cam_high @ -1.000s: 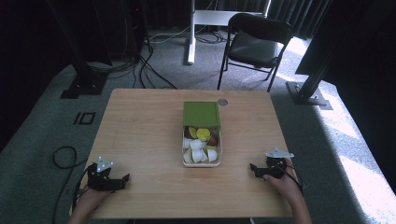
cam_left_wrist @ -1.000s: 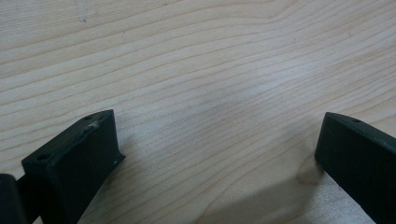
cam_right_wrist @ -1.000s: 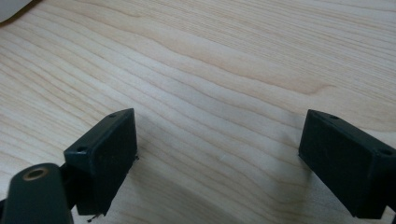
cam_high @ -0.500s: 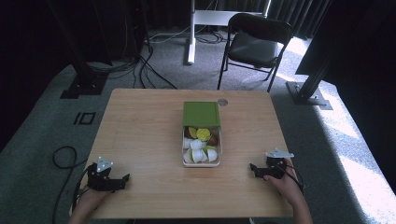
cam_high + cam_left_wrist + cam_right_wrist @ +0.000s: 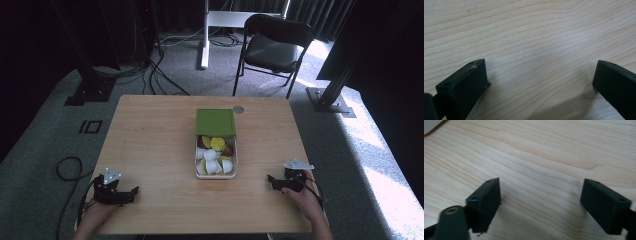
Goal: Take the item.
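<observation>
Lunchbox (image 5: 215,170) sits mid-counter (image 5: 150,135), lid slid back for access; my left tongs (image 5: 131,192) and right tongs (image 5: 272,180) rest apart, released, right's jaws just narrowing on nothing.

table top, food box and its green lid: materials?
Table top: looks like light wood or wood veneer, matte; grain lines run across it. Food box: probably white plastic, smooth rim. Green lid: likely matte plastic, flat even colour; too small to be sure.

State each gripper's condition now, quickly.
Left gripper: open, holding nothing, over bare table.
Right gripper: open, nothing between its jaws, which have just been closing.
</observation>
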`<move>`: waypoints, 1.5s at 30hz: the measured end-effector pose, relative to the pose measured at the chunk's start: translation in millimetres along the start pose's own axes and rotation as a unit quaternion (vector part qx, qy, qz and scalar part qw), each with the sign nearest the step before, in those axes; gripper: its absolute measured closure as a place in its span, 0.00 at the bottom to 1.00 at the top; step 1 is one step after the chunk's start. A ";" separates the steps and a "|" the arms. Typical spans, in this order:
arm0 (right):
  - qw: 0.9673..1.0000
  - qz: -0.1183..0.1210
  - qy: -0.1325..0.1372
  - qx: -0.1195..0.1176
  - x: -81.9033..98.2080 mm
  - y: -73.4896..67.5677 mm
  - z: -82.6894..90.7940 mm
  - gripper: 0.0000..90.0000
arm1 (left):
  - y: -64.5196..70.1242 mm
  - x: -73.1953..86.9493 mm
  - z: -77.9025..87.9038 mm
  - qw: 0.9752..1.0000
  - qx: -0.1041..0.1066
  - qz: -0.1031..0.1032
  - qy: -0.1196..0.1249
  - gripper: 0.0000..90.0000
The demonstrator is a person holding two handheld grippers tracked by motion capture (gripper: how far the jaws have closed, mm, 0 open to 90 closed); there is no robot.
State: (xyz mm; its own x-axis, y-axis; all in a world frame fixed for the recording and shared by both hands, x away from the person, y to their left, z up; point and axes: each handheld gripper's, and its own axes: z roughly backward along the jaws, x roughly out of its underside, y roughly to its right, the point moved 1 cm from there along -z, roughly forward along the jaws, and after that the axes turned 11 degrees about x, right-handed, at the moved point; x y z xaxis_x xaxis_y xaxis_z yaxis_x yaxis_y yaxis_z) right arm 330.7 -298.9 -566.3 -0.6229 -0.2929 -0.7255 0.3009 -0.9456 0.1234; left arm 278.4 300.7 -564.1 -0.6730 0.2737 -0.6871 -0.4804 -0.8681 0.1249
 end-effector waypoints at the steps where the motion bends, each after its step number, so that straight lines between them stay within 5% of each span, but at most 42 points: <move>1: 1.000 0.000 0.000 0.000 0.0 0.0 0.0 0.19 | 0.0 0.0 0.0 1.000 0.000 0.000 0.000 0.01; 9: 1.000 -0.015 0.022 0.005 -14.8 -6.3 10.5 0.19 | 0.0 0.0 0.0 1.000 0.000 0.000 0.000 0.01; 26: 0.998 -0.004 0.058 0.005 -48.3 -18.9 35.9 0.19 | 0.0 0.0 0.0 1.000 0.000 0.000 0.000 0.01; 45: 0.993 0.020 0.106 -0.037 -94.9 -60.3 54.1 0.19 | 0.0 0.0 0.0 1.000 0.000 0.000 0.000 0.01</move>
State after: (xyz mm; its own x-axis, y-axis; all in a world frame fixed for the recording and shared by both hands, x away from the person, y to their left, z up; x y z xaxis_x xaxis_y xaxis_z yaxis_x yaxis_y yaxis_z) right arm 332.6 -221.7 -468.3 -0.4452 -0.2860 -0.8485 0.3790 -0.9187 0.1107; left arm 278.4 300.7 -564.1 -0.6731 0.2737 -0.6870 -0.4804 -0.8681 0.1248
